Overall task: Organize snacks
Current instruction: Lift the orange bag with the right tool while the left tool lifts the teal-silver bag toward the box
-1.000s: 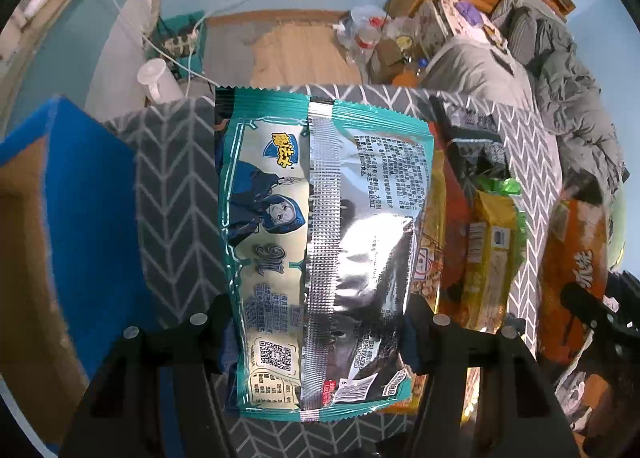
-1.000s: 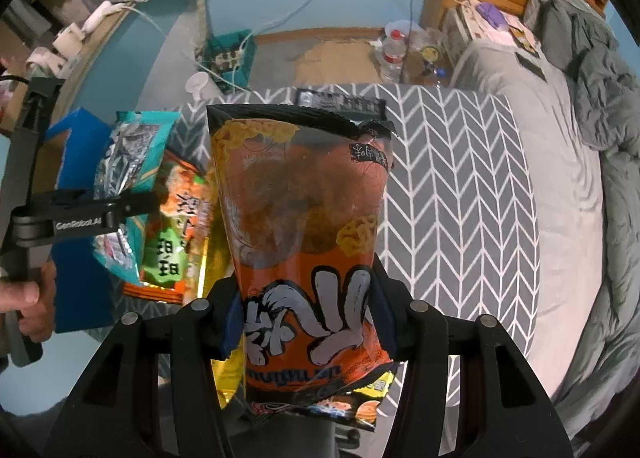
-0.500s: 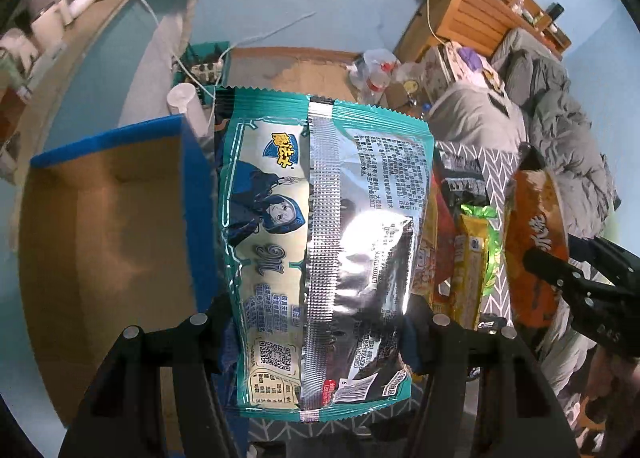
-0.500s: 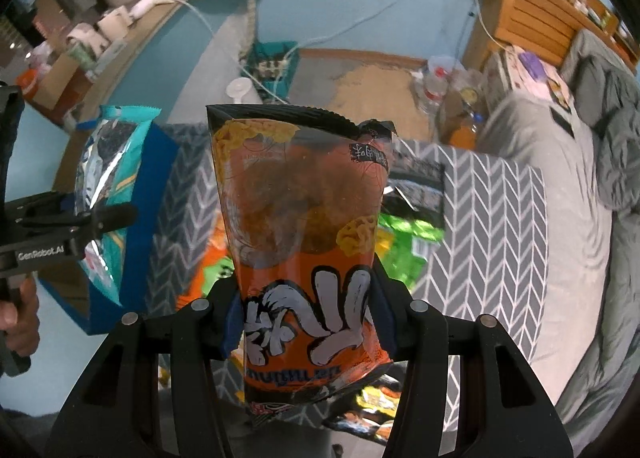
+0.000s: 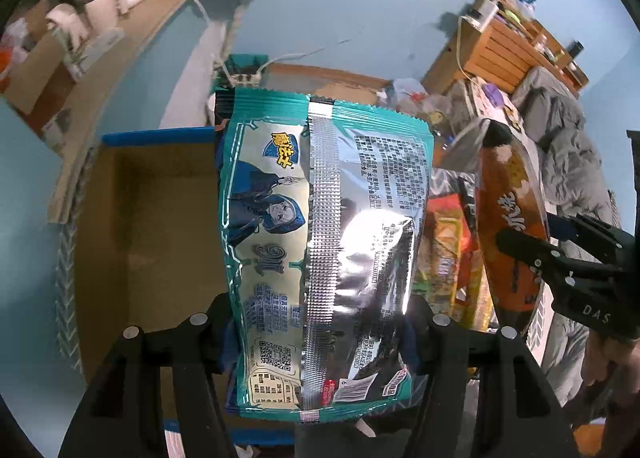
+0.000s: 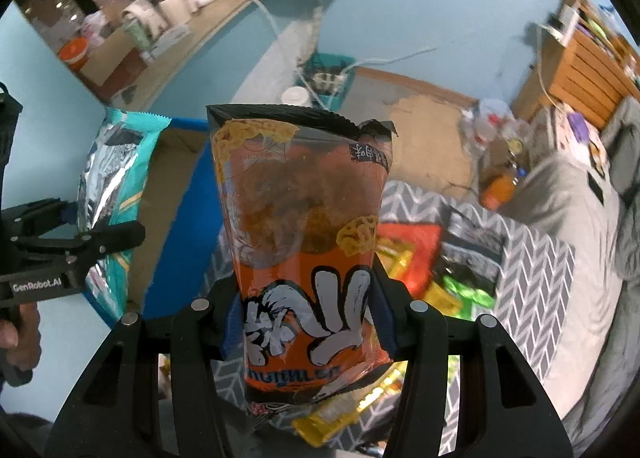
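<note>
Overhead, the left gripper (image 5: pixel 320 328) clamps a teal and silver snack bag (image 5: pixel 324 242) by its lower sides, the bag hanging above the blue rim of a cardboard box (image 5: pixel 156 136) whose brown floor lies bare to the bag's left. Beside it, the right gripper (image 6: pixel 306 322) pinches an orange snack bag (image 6: pixel 300 226) over a chevron-patterned cloth (image 6: pixel 528 270), where more snack packets (image 6: pixel 412 254) crowd just past the box's edge.
</note>
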Available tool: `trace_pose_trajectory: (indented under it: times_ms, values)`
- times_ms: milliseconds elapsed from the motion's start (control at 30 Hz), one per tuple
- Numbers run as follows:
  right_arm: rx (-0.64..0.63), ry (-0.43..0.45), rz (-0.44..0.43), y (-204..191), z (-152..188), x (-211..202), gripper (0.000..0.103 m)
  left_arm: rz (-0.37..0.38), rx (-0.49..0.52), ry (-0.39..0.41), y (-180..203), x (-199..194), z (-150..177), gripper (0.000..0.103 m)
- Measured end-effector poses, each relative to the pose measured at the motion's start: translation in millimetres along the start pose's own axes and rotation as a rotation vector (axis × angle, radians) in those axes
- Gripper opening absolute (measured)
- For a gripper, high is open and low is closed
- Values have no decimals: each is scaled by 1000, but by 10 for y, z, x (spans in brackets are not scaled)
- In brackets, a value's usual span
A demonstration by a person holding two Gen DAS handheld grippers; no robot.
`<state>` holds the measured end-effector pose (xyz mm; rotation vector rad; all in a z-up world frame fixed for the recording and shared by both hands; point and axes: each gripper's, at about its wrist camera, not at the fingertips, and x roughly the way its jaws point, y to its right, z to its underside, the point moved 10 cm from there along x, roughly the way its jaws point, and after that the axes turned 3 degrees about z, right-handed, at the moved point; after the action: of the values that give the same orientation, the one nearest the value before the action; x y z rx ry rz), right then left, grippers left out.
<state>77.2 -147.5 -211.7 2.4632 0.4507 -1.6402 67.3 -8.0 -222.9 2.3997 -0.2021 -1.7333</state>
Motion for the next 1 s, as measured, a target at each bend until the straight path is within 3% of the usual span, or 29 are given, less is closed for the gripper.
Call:
trace_pose_trajectory:
  times_ms: [633,1000]
  values:
    - [-228,-26,-127,-1359,-539,390,52,-85,-209,45,-1077,-350,328,63]
    - [-287,-61,-154,-1837,-615,650,52,-121,-269,27,-1489,-312,494,63]
